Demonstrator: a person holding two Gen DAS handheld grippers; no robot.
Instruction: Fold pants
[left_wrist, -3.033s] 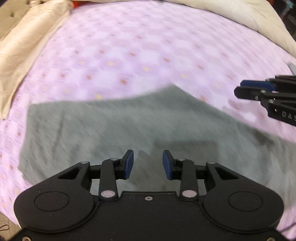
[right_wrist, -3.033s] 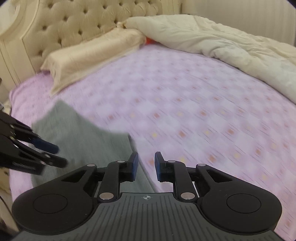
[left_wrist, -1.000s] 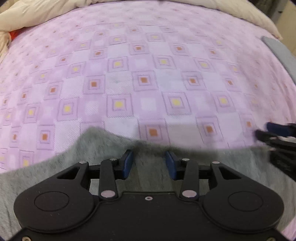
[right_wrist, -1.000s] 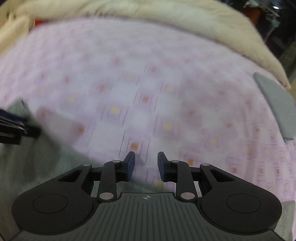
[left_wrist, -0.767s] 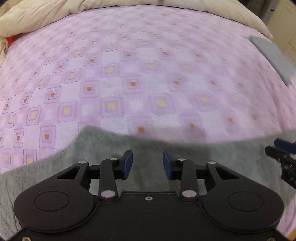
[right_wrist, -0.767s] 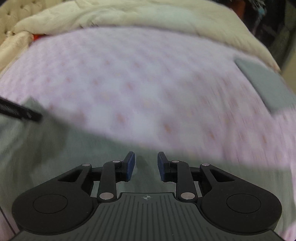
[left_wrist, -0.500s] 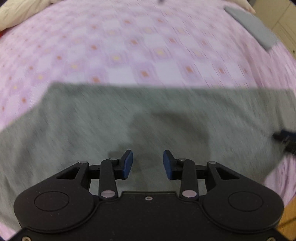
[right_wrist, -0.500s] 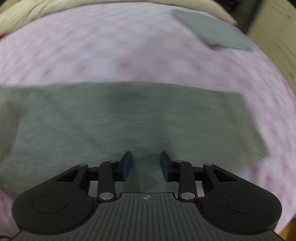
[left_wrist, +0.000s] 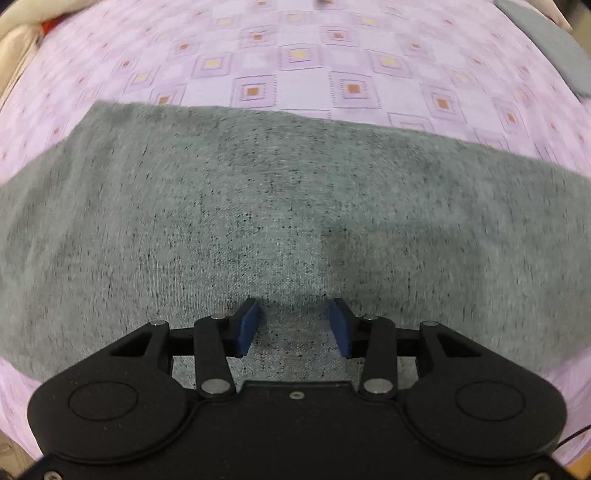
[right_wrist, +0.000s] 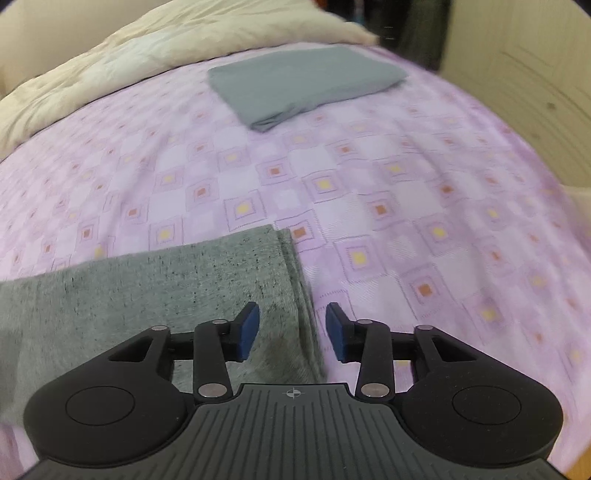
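Observation:
Grey heathered pants lie flat in a long folded band across the purple patterned bed sheet. My left gripper is open and empty, low over the middle of the band. In the right wrist view the pants end at a layered right edge. My right gripper is open and empty, straddling that edge near the bed's front.
A folded blue-grey cloth lies on the far right of the sheet, also at the left wrist view's top right corner. A cream duvet is bunched at the back. A wooden cabinet stands right of the bed.
Both grippers have come closer and lower over the pants. The left one now sits over the band's middle, the right one has shifted to the band's right end. Both stay open.

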